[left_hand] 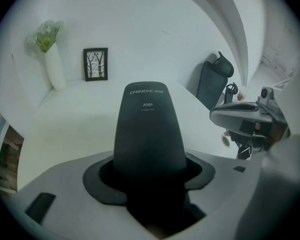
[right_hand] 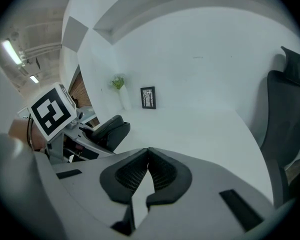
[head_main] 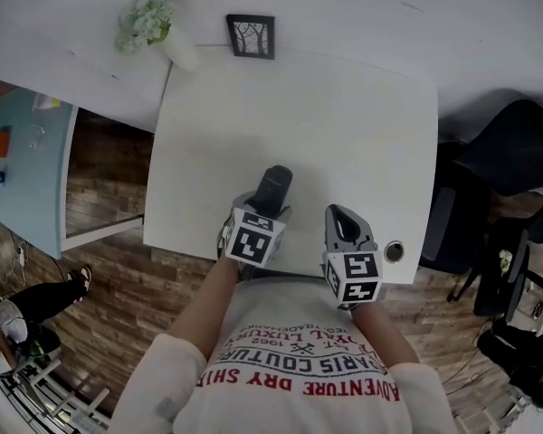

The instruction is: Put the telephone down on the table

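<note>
Over the near edge of the white rectangular table (head_main: pixel 344 125), the left tool (left_hand: pixel 150 181) pinched a black plastic telephone handset (left_hand: pixel 149 129), whose far end pointed towards the small black picture frame (head_main: pixel 251 36). Whether the handset touched the table could not be told. Just beside it, the right tool (right_hand: pixel 148 170) was pressed together, holding nothing.

Illumination is even and diffuse — bright on the white table (head_main: pixel 344 134), with soft, faint shadows. Both gripper views show fisheye distortion: straight edges bow, corners vignette to black. In the right gripper view, ceiling strip lights (right_hand: pixel 11 51) glare at ten o'clock. The telephone (left_hand: pixel 149 134) renders near-black, its base possibly underexposed.
</note>
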The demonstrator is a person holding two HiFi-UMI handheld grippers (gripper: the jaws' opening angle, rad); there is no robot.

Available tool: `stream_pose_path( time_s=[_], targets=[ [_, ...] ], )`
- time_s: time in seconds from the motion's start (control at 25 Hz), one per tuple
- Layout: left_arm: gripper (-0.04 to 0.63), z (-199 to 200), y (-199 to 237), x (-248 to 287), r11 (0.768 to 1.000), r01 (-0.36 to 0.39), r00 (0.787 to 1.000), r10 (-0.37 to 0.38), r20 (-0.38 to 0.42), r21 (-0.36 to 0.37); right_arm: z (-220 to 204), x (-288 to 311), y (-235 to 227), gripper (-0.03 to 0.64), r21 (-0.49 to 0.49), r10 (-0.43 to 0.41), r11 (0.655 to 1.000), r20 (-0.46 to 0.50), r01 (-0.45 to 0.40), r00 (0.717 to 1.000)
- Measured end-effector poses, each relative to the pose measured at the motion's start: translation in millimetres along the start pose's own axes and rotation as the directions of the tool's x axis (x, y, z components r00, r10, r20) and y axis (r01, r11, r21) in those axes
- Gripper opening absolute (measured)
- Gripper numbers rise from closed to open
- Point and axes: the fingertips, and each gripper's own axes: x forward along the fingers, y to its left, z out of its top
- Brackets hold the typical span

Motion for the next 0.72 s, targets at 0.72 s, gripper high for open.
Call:
stream_pose_path(
  time_s=[0.72],
  targets=[
    [0.291, -24.6, 19.6, 51.6, 0.998, -0.05, 0.974, 0.057, -0.22, 0.035, -19.8, 22.3, 0.8, 0.025, 0.018, 0.006, 1.0, -0.075, -0.005, 0.997]
  ],
)
